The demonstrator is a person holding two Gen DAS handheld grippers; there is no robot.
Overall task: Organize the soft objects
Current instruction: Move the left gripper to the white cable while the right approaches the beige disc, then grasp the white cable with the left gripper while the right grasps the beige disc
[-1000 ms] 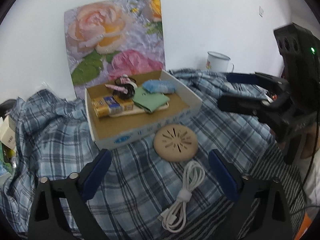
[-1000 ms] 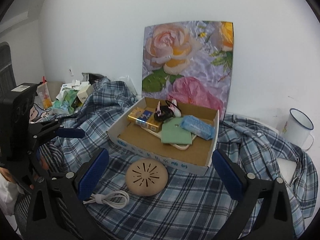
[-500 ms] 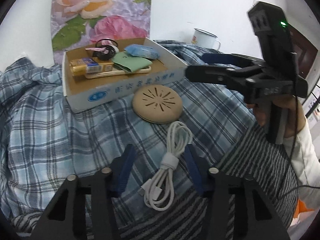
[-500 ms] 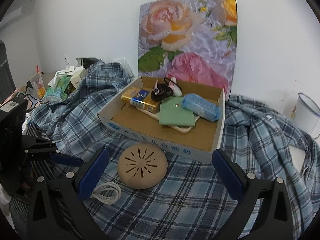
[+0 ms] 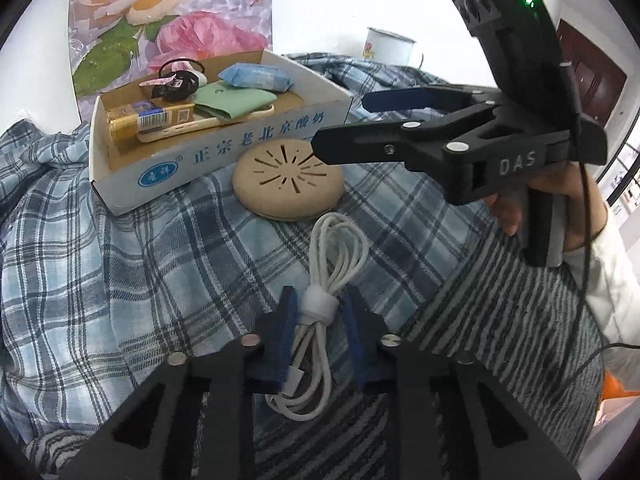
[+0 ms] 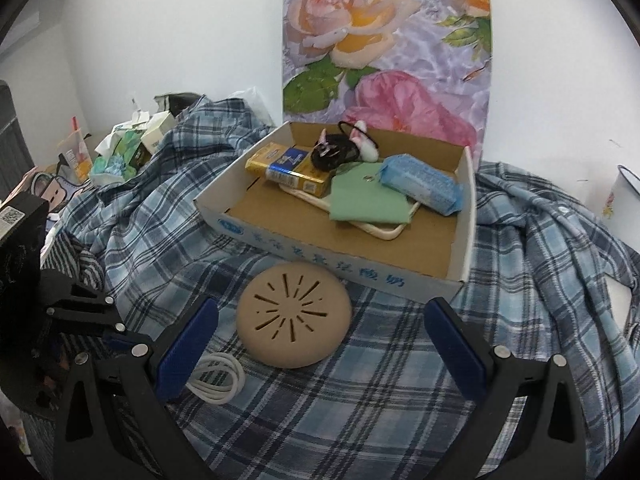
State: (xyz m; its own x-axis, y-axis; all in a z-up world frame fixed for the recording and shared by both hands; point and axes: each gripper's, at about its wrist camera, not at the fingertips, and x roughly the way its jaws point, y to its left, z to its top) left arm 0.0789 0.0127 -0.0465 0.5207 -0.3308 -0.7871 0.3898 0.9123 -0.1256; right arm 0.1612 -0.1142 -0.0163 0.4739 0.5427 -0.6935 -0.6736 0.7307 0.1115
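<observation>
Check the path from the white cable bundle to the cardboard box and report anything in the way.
The tan round slotted disc lies on the plaid cloth directly between the white cable bundle, now between the closing left tool's pads, and the cardboard box. The open right tool hovers above that path too.

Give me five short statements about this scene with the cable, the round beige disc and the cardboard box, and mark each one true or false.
1. The left gripper has the white cable between its pads. True; its jaws have just been closing around the bundle near its wrap.
2. The beige disc lies inside the cardboard box. False; it lies on the plaid cloth just in front of the box.
3. The right gripper holds the disc. False; its jaws stand wide open with nothing pressed between them.
4. The blue tissue pack is in the box. True.
5. The white mug sits in the box. False; it stands behind the box, by the wall.
</observation>
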